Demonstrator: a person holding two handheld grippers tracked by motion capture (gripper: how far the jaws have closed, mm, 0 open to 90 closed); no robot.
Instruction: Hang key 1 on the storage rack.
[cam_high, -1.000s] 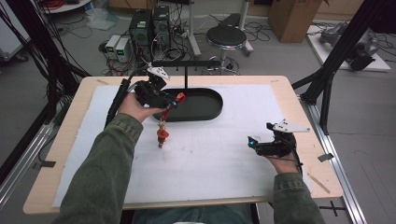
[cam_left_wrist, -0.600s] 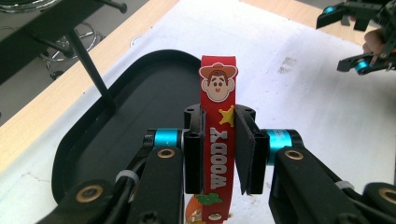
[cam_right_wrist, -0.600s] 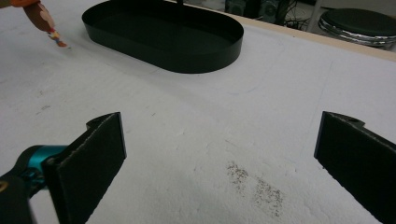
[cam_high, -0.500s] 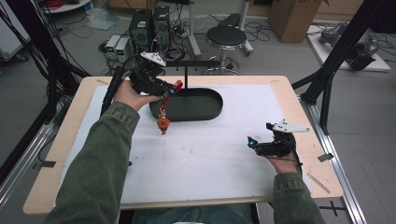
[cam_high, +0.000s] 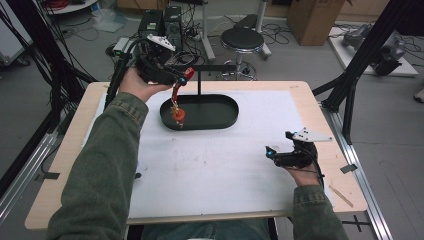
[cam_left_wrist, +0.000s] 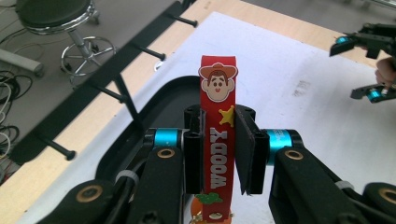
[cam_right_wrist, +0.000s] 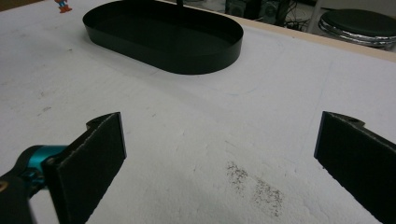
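Where the person's forearms enter at the near edge of the high view, the right hand rests low on the tabletop (cam_high: 310, 107) near its right side, holding the right claw (cam_high: 270, 151) level and pointing left across the white sheet (cam_high: 225, 165). In the right gripper view its jaws stand wide apart with nothing between them, just bare white surface with a dark speckled smudge (cam_right_wrist: 254, 184).

Farther off, the left arm in a green sleeve (cam_high: 107, 165) stretches forward and up toward the far left of the tabletop. The left hand is raised above the surface, palm up under the left claw (cam_high: 184, 80), which points to the right and slightly down. Its jaws are closed on a red Woody strap (cam_left_wrist: 216, 154), a narrow rubber band with a cartoon cowboy face at one end. In the left gripper view the strap's long axis runs in line with the jaws, face end pointing away past the fingertips. In the high view it hangs mostly downward, ending in a small orange charm (cam_high: 177, 114) over the left end of the black oval tray (cam_high: 227, 117).

Beyond the tray stands a black rack (cam_high: 212, 67), and a round stool (cam_high: 242, 37) sits on the floor behind.
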